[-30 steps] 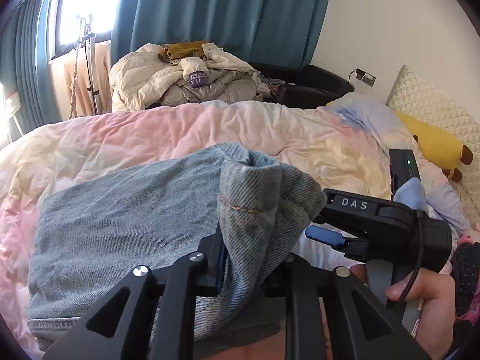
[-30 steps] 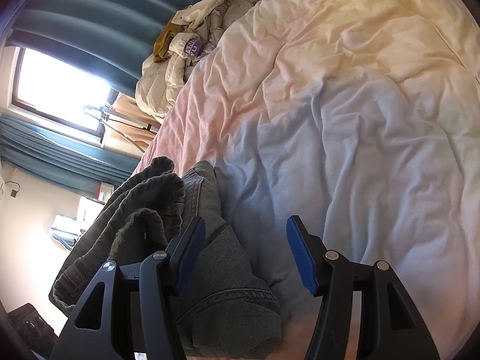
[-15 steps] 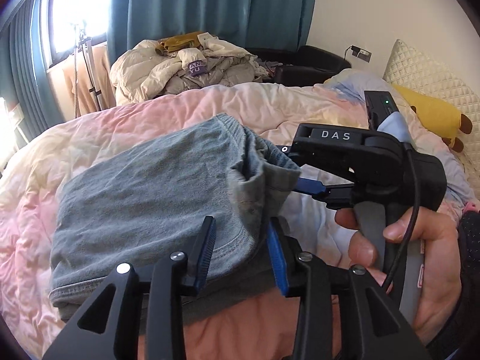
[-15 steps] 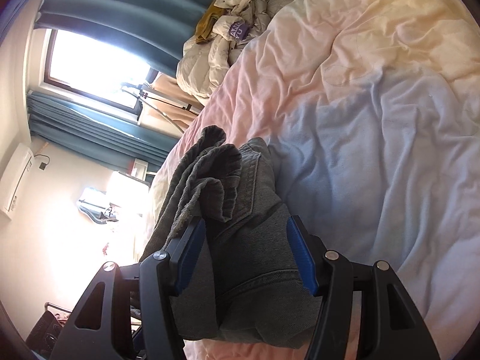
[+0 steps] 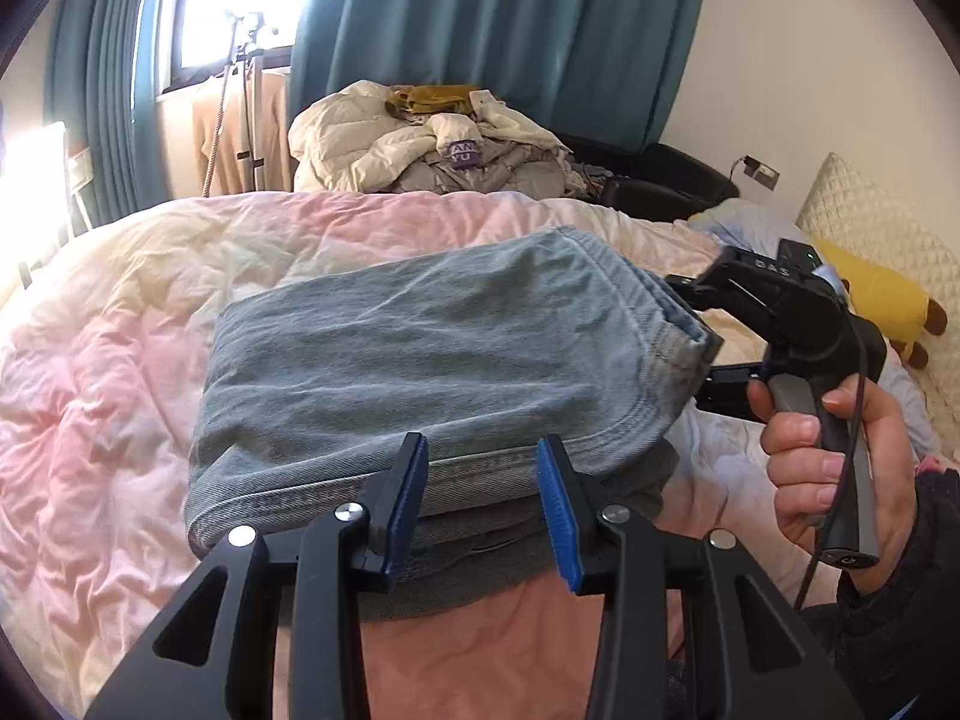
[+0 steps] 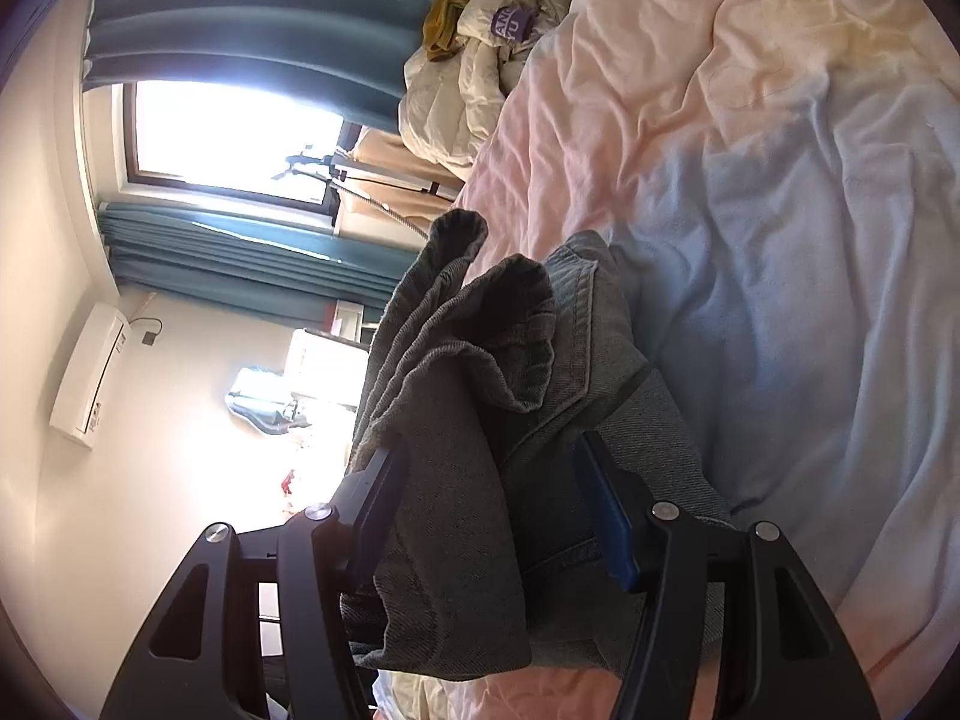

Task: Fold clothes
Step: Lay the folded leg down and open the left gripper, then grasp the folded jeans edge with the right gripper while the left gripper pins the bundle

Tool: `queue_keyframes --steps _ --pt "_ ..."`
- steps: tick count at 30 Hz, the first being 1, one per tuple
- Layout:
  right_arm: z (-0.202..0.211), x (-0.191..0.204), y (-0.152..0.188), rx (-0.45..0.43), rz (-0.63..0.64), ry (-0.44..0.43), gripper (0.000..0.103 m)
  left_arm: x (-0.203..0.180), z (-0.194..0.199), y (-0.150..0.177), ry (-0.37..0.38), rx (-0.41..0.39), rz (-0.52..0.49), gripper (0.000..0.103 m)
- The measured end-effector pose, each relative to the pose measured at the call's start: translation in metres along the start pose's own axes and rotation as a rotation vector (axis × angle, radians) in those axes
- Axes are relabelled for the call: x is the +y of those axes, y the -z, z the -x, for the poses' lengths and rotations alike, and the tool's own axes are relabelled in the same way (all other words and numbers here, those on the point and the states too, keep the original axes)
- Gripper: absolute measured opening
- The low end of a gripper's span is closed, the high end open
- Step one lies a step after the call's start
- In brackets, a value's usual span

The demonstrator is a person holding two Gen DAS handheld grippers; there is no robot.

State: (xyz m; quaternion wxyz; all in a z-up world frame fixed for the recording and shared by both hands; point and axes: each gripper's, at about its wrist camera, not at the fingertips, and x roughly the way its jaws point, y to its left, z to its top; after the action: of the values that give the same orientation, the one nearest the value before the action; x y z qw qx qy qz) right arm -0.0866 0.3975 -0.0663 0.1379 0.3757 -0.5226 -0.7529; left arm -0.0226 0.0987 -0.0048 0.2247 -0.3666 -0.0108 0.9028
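Jeans (image 5: 444, 354) folded into a thick bundle on the pink duvet (image 5: 108, 360), near its front edge
Left gripper (image 5: 483, 495) stands spread, clear of the hem; right gripper (image 6: 492, 516) straddles the stacked layers, grip uncertain; squaring and setting aside look left to do

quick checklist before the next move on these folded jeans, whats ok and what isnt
1. Folded jeans lie in a flat stack on the duvet: ok.
2. Left hand-held gripper let go: ok, jaws apart at the near edge, pads not pressing.
3. Right hand-held gripper grip: cannot tell; denim fills the space between its pads, pressure unclear.
4. Layers aligned at the right end: not ok, bunched folds stick up in the right wrist view.
5. Bottom layers under the stack: cannot tell, hidden.
6. Duvet free beyond the stack: ok.
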Motion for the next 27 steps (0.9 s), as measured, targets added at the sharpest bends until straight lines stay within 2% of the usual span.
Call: queue_keyframes --steps 5,6,7,9,10,19,21,23,27 --pt "0.007 0.003 0.006 -0.03 -0.044 -0.089 0.058 0.034 -0.023 0.0 -0.026 0.01 0.088 0.039" --pt "0.008 0.005 0.008 -0.031 -0.051 -0.134 0.058 0.04 -0.029 0.001 -0.024 0.022 0.11 0.039" --pt "0.008 0.007 0.01 -0.032 -0.057 -0.176 0.059 0.047 -0.034 0.002 -0.019 0.037 0.134 0.039" --pt "0.007 0.012 0.01 -0.043 -0.044 -0.182 0.068 0.057 -0.042 0.005 -0.001 0.054 0.17 0.039" --pt "0.005 0.014 0.01 -0.048 -0.039 -0.184 0.068 0.06 -0.046 0.007 0.004 0.059 0.183 0.039" --pt "-0.021 0.001 -0.007 0.005 -0.039 -0.05 0.068 0.059 -0.058 0.011 0.003 0.079 0.172 0.039" --pt "-0.033 -0.003 -0.017 0.055 -0.03 -0.046 0.068 0.06 -0.059 0.011 0.012 0.08 0.18 0.039" --pt "-0.049 -0.005 -0.028 0.128 0.0 0.001 0.068 0.061 -0.059 0.012 0.02 0.081 0.178 0.039" --pt "-0.063 -0.003 -0.046 0.197 0.019 0.034 0.07 0.06 -0.06 0.012 0.025 0.083 0.174 0.039"
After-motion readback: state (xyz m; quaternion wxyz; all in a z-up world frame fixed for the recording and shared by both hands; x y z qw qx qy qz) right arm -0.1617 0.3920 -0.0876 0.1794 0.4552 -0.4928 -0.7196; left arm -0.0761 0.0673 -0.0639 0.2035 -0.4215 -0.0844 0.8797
